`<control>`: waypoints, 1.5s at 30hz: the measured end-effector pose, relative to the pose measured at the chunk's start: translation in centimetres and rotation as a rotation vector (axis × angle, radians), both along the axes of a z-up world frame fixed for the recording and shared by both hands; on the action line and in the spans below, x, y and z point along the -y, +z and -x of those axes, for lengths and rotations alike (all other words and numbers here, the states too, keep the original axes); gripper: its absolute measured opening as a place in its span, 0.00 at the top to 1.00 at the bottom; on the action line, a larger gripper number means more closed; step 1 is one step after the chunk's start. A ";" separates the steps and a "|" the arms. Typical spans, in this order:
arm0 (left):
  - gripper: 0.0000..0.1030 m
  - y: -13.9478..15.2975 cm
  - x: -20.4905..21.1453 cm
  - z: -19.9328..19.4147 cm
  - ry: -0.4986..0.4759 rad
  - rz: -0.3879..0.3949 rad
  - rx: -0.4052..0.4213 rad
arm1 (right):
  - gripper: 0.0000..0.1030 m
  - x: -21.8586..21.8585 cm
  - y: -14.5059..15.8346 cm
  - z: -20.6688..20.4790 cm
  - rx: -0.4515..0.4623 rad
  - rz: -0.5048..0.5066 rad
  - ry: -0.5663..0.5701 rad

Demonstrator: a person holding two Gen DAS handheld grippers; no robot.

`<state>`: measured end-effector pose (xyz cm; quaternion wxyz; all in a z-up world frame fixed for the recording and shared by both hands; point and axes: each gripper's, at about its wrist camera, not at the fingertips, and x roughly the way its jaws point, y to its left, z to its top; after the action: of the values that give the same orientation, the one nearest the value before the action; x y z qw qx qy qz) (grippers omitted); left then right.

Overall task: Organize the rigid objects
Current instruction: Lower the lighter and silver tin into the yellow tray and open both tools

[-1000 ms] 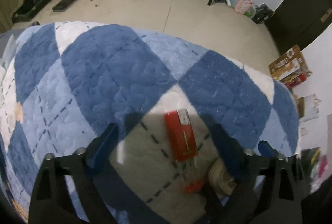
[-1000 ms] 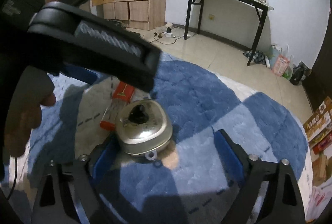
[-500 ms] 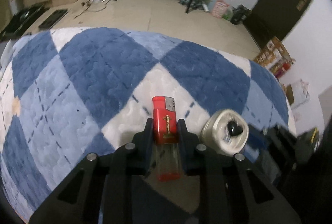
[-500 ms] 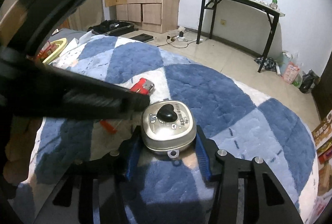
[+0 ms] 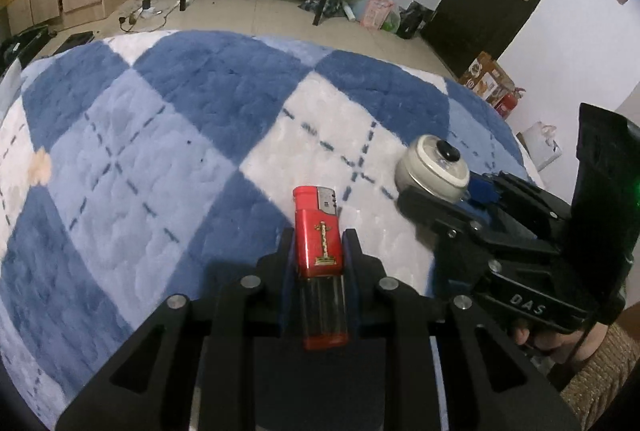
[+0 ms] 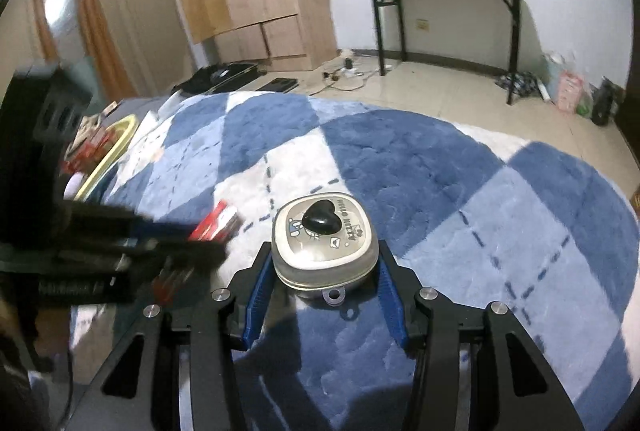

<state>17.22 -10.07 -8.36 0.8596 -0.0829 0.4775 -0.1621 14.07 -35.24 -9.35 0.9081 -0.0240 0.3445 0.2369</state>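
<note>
A: So, where do the two things sit right now?

B: Both are on the blue-and-white checked blanket (image 5: pixel 168 135) of the bed. The red lighter (image 5: pixel 319 243) lies on a white patch near the left camera, clamped between the pads of the left claw (image 5: pixel 319 251). The small metal tin (image 6: pixel 324 243), with a black heart knob on its lid, is just to the right of it, and the right claw (image 6: pixel 325 271) is closed on its two sides.

A: Are the grips sound?

B: They look so. The lighter is held across its narrow width at the red sleeve, with the metal head sticking out beyond the fingertips and the clear tank back between the fingers. It is hard plastic, light and smooth, so I judge it could slip along the pads if swung; the mid-body hold seems the right place.

A: And the tin?

B: Stiff, probably light, with rounded glossy walls. The pads press below the lid's rim, which I think is best, since pinching the lid alone might pull it off.

A: Where would they go?

B: Possibly the yellow tray (image 6: pixel 116 147) at the far left edge of the bed, though that is a guess.
</note>
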 end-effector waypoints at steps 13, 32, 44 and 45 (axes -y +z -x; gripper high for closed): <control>0.77 3.2 -1.7 2.8 0.028 -0.067 0.068 | 0.55 -1.6 0.4 0.4 0.026 0.004 -0.031; 0.77 14.6 -33.2 10.5 0.423 -0.190 0.163 | 0.55 -28.9 8.6 8.9 0.133 -0.073 0.370; 0.77 7.0 -38.6 7.8 0.452 -0.062 0.005 | 0.55 -44.3 3.2 5.5 0.052 0.080 0.522; 0.77 6.5 -38.5 7.5 0.443 -0.059 -0.008 | 0.55 -45.1 2.7 5.3 0.056 0.097 0.525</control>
<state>9.68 28.44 -1.85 0.8743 -0.1612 0.4556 0.0453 8.81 9.89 -6.66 0.8225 -0.1623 0.3123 0.4467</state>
